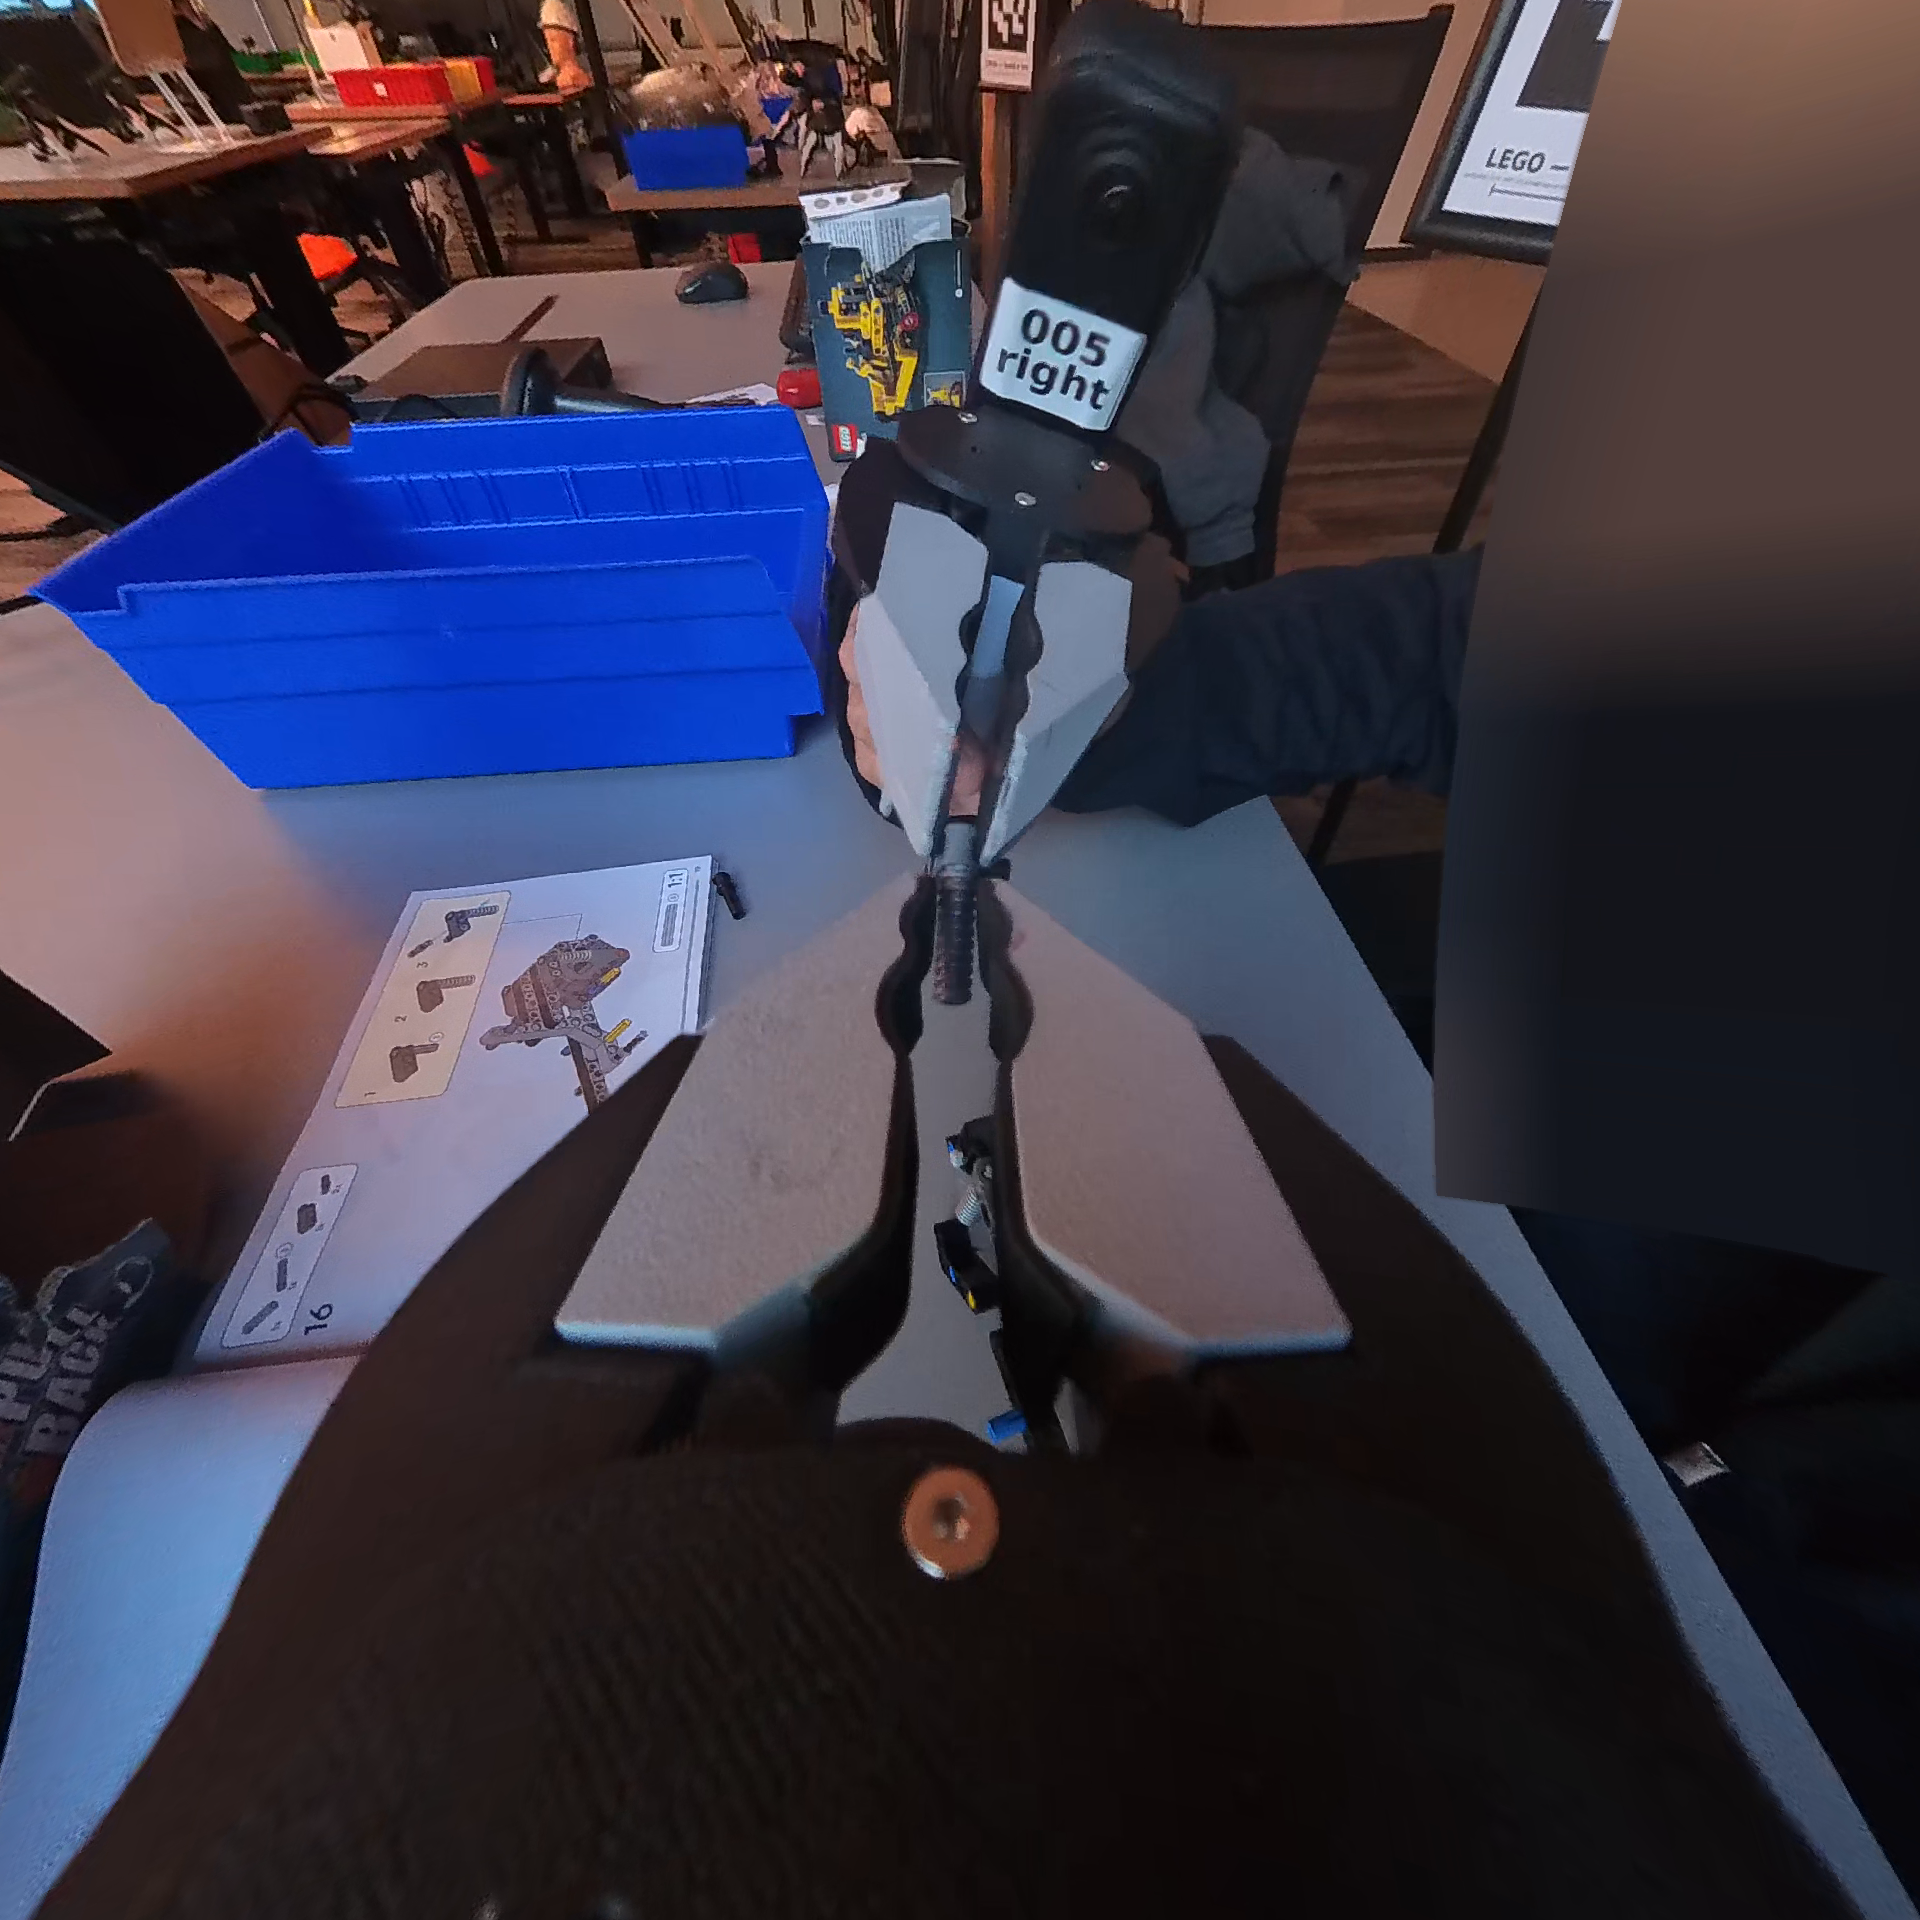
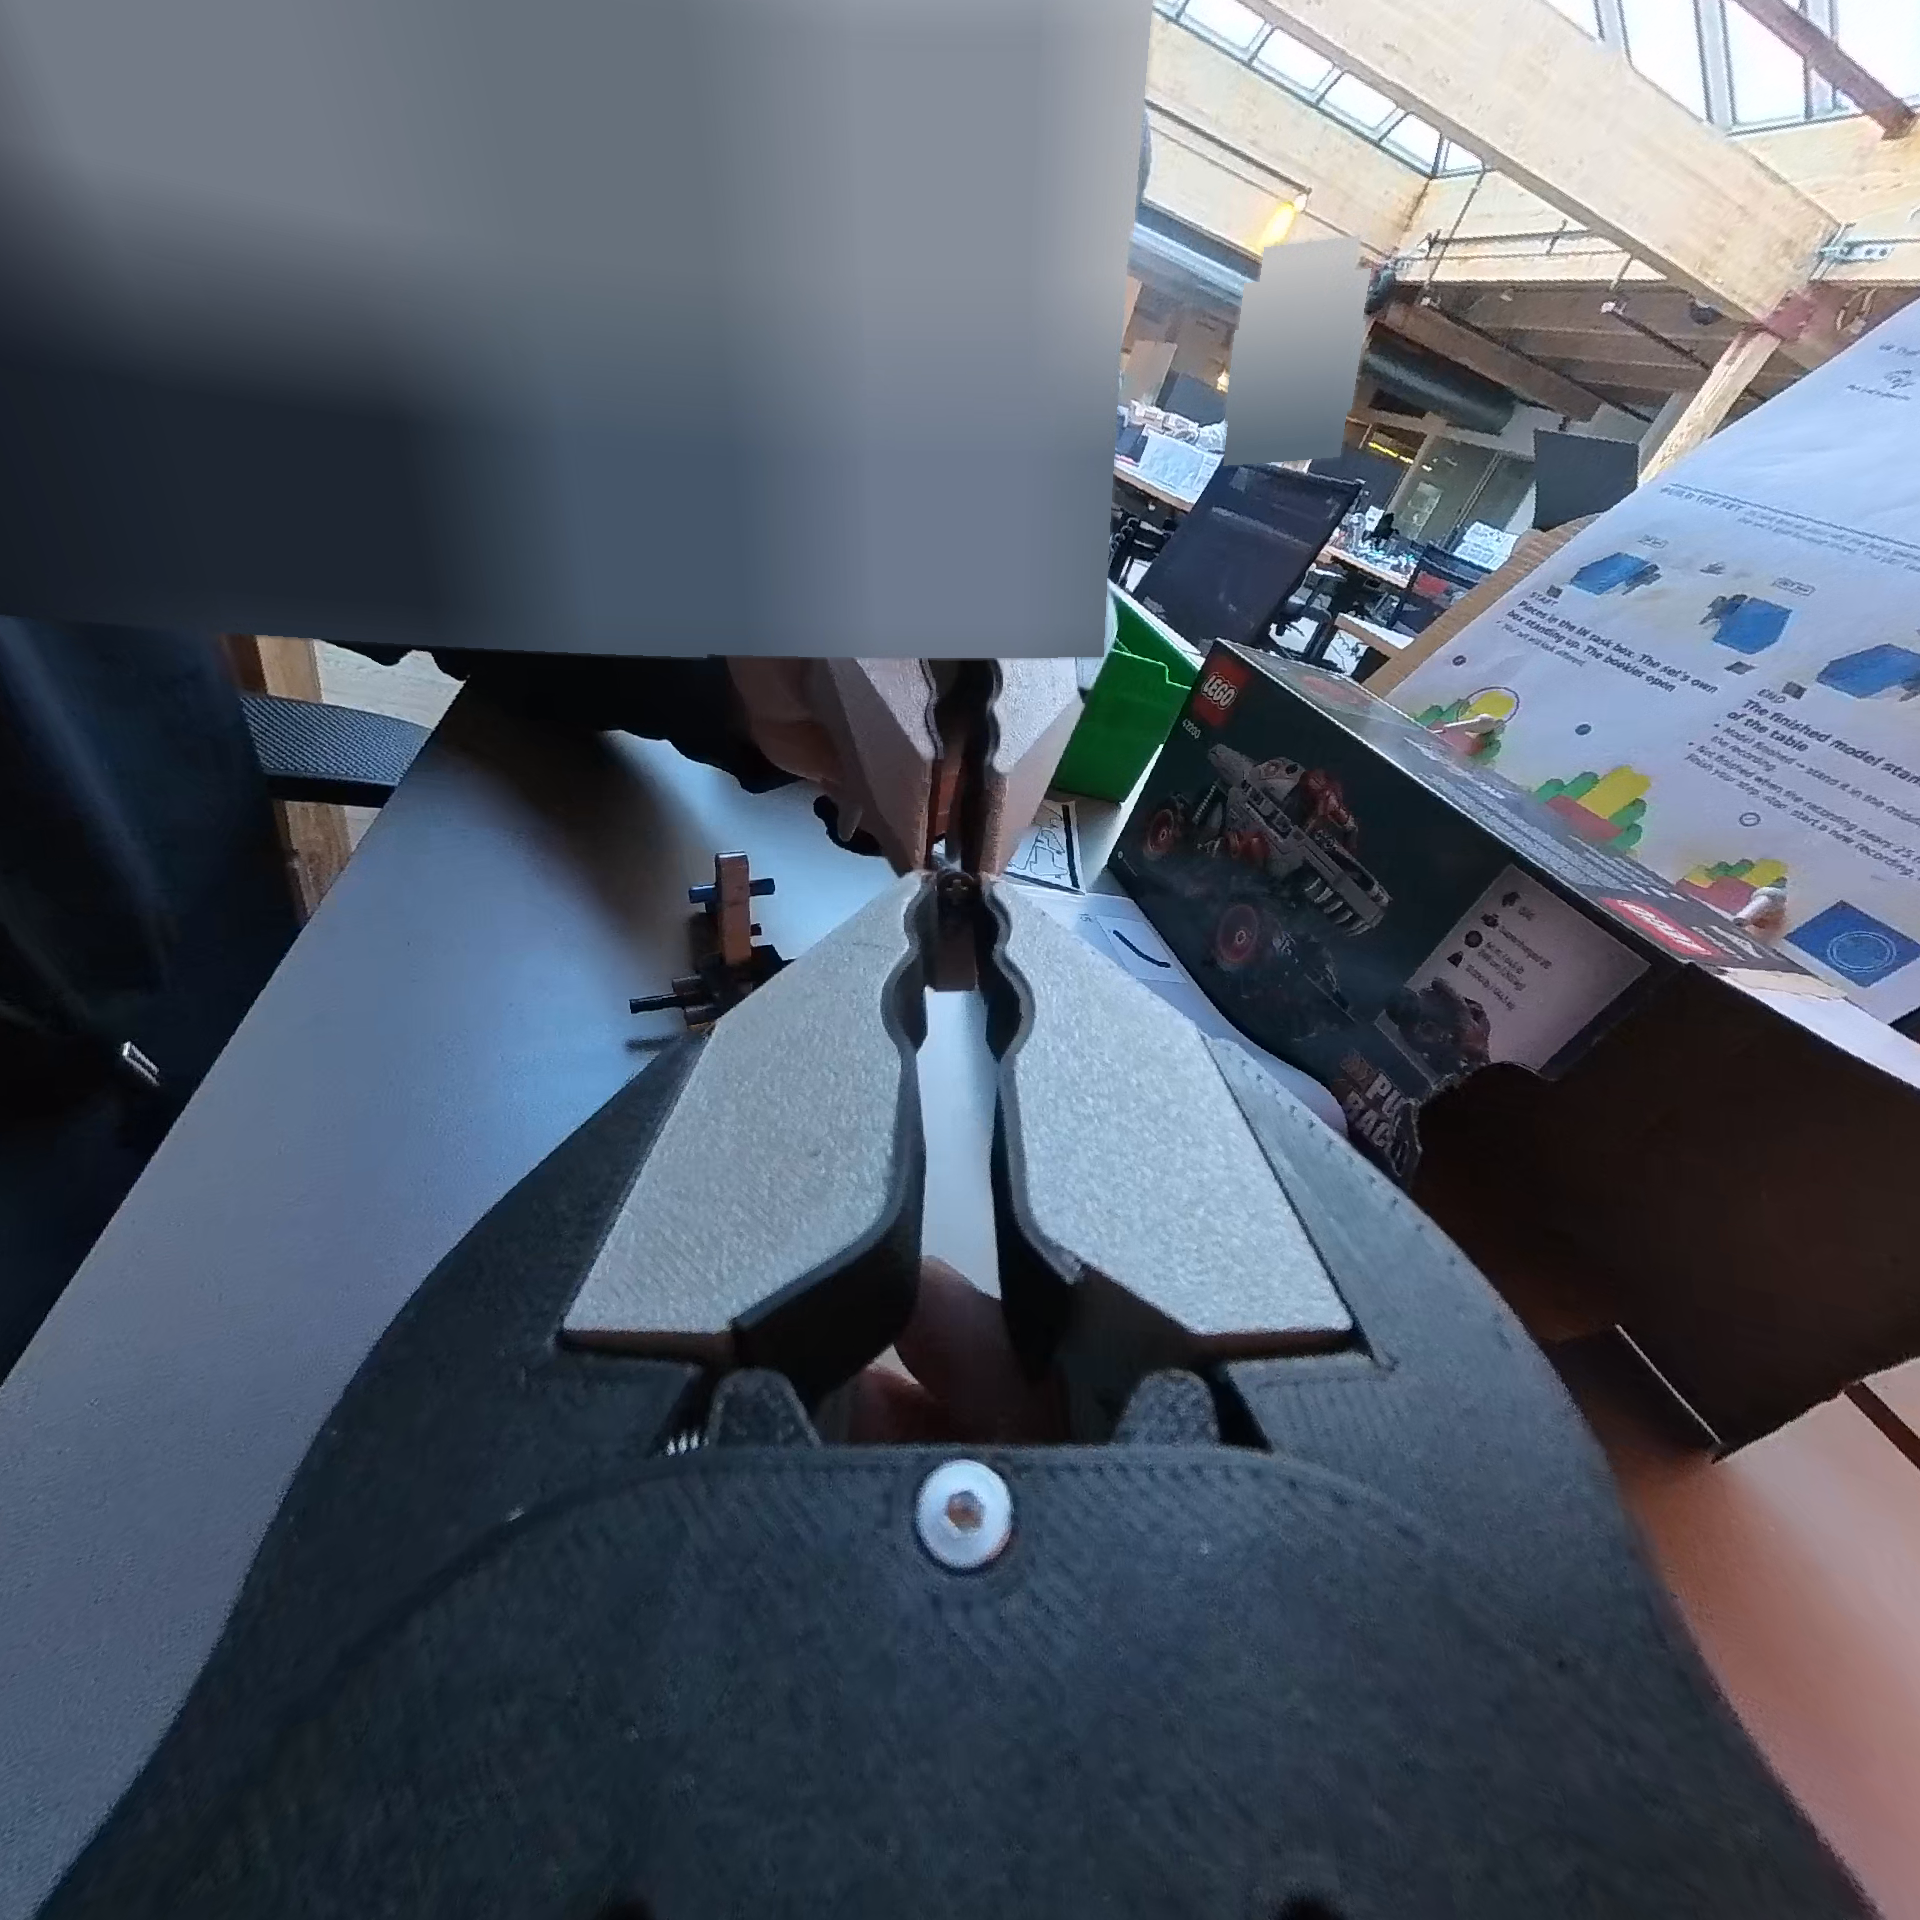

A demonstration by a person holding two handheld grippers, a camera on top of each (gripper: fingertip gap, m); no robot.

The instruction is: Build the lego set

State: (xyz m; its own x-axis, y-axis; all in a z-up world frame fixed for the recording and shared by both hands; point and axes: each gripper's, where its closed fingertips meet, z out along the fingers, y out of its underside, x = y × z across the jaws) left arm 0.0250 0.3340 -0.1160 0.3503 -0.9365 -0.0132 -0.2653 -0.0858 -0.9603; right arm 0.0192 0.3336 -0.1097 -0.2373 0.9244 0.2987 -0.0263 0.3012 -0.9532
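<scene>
I've got both grippers pinched tip-to-tip on 1 ribbed worm gear; tiny, stiff, slippery, so I grip it by the ends.

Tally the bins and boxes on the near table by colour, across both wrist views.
Blue bin: 1
Green bin: 1
Dark set box: 1
Total: 3

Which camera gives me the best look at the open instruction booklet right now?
The left wrist view: the instruction booklet lies open on the table, left of the left gripper, its near edge covered. I can't pick it out in the right wrist view.
</scene>
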